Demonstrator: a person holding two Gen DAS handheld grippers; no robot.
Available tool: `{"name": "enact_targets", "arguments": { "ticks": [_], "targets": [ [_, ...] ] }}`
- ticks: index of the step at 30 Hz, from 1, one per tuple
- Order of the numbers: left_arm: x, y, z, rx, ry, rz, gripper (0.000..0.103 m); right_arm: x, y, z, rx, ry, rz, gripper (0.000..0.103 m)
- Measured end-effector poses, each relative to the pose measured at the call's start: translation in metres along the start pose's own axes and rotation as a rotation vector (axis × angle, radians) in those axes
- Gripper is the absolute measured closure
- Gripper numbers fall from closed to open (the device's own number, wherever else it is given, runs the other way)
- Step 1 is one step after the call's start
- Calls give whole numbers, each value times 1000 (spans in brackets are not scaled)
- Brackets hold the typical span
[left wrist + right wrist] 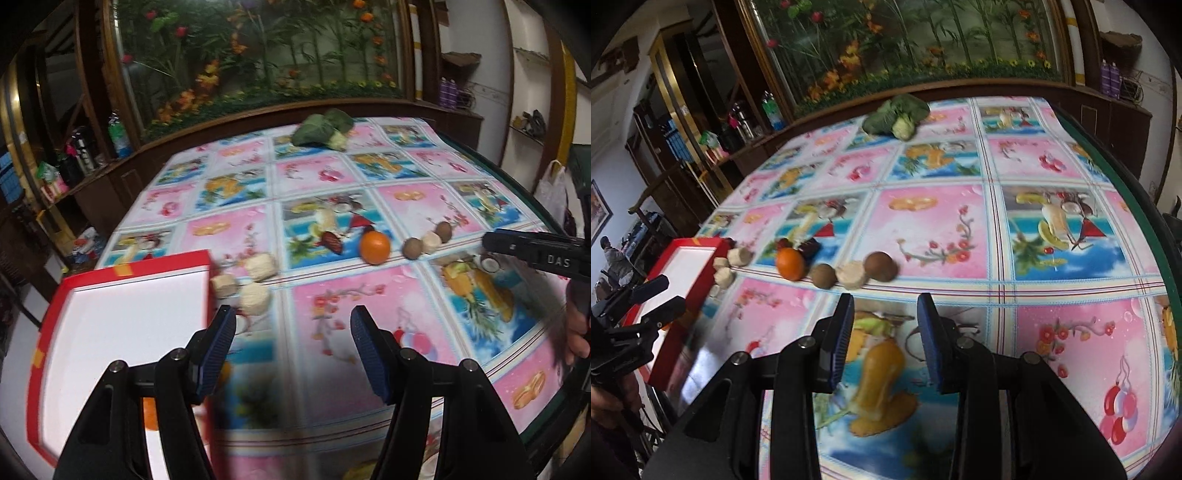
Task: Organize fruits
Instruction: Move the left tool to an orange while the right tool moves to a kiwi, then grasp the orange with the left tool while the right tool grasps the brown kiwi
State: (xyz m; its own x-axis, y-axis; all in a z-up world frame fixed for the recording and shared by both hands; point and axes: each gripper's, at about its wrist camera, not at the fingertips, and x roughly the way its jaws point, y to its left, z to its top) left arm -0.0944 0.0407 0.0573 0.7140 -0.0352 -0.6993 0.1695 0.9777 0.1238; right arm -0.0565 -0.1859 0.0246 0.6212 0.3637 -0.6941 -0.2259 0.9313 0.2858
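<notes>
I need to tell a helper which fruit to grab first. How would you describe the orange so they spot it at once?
Start at the red-rimmed white box at the table's left edge and follow the row of small items running right from it. Past the pale beige chunks sits the orange, just left of a brown round fruit. It is the only bright orange, glossy ball in the row.

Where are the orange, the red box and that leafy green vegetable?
orange (375, 247), left wrist view, middle of its peel.
red box (51, 310), left wrist view, its left red rim.
leafy green vegetable (886, 116), right wrist view, on the dark leaves.
</notes>
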Motion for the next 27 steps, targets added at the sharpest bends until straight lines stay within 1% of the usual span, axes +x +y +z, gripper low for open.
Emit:
{"name": "enact_targets", "arguments": {
  "ticks": [5,7,11,13,15,19,23,27],
  "targets": [
    [21,-12,11,1,30,-52,39,19,10,17,-41,14,-21,66],
    [30,-14,17,-10,53,-67,39,31,11,25,-39,37,-26,66],
    [44,-19,25,-28,78,-92,39,50,5,33,-2,77,14,66],
    [50,-22,30,-30,86,-110,39,57,1,31,11,104,25,66],
    [58,-27,35,-38,98,-125,39,56,0,30,12,101,36,67],
    [73,-37,44,-37,115,-152,39,57,-6,29,26,98,46,75],
    [91,-44,48,-42,150,-161,39,56,-7,29,28,95,46,75],
    [101,-49,49,-45,163,-166,41,54,-9,28,37,95,53,75]
  ]
}}
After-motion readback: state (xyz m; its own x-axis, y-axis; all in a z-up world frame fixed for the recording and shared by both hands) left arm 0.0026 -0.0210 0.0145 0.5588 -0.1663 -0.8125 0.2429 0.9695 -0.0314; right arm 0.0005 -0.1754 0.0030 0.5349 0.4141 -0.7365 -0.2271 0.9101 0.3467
